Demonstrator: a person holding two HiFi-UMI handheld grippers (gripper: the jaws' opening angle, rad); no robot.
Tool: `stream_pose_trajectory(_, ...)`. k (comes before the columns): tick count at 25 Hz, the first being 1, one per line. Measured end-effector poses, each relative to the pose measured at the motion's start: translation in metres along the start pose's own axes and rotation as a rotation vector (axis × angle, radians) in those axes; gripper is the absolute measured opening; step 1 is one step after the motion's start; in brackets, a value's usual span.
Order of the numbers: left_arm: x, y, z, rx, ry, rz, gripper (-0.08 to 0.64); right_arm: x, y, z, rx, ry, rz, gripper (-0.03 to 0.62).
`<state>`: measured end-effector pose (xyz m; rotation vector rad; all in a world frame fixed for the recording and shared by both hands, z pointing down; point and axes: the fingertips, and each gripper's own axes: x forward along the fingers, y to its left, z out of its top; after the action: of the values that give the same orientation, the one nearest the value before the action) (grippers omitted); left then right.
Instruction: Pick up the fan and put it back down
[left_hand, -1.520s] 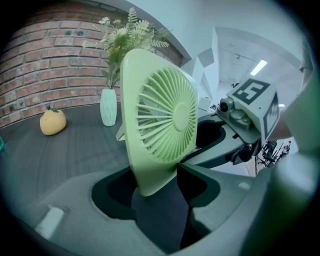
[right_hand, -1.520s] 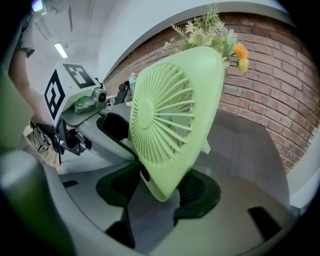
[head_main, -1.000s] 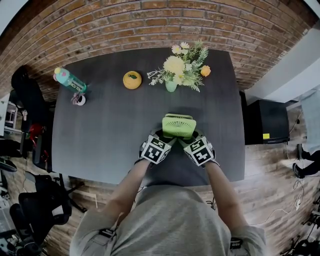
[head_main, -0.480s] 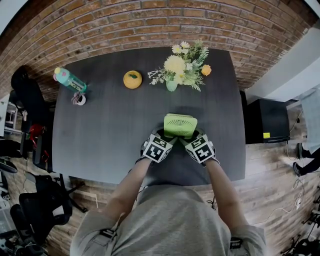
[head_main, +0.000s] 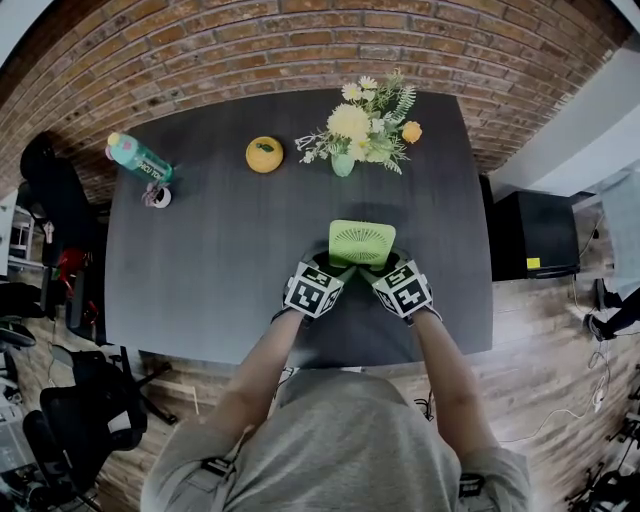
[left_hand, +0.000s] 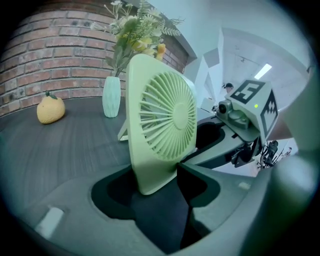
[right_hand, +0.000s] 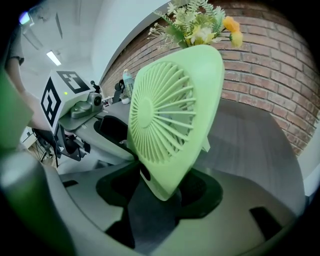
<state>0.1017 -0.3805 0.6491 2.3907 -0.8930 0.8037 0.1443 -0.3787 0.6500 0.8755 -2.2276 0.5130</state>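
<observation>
Head view: L gripper (head_main: 334, 266) and R gripper (head_main: 384, 266) each pinch fan (head_main: 361, 243) by its near corners; pick-up seems begun, lift unclear, put-down not yet done.

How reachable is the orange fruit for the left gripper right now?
Probably not yet: the left gripper is shut on the fan. Otherwise only table lies between it and the orange fruit.

Matt plastic fan (head_main: 361, 243), dark wood-grain table (head_main: 200, 260)

Green fan (right_hand: 172, 120) in right gripper (right_hand: 162, 180)
</observation>
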Motion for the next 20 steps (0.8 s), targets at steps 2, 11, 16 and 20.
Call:
stream_pose_trajectory(2,0.0,0.001,0.0,-0.007,-0.009,0.008,0.256,0.0,0.0,0.0,0.014,-0.012,-0.009,0.227)
stream_pose_trajectory(11,-0.015,-0.004,-0.001,-0.003,-0.046,0.054,0.258,-0.017,-0.001,-0.009,0.048,-0.04,-0.102,0.241)
stream_pose_trajectory(16,-0.032,-0.01,-0.001,0.004,-0.088,0.082,0.258,-0.034,0.004,-0.014,0.062,-0.07,-0.156,0.242)
stream_pose_trajectory(20,-0.048,-0.022,-0.003,0.017,-0.115,0.083,0.258,-0.05,0.017,-0.018,0.074,-0.099,-0.193,0.242)
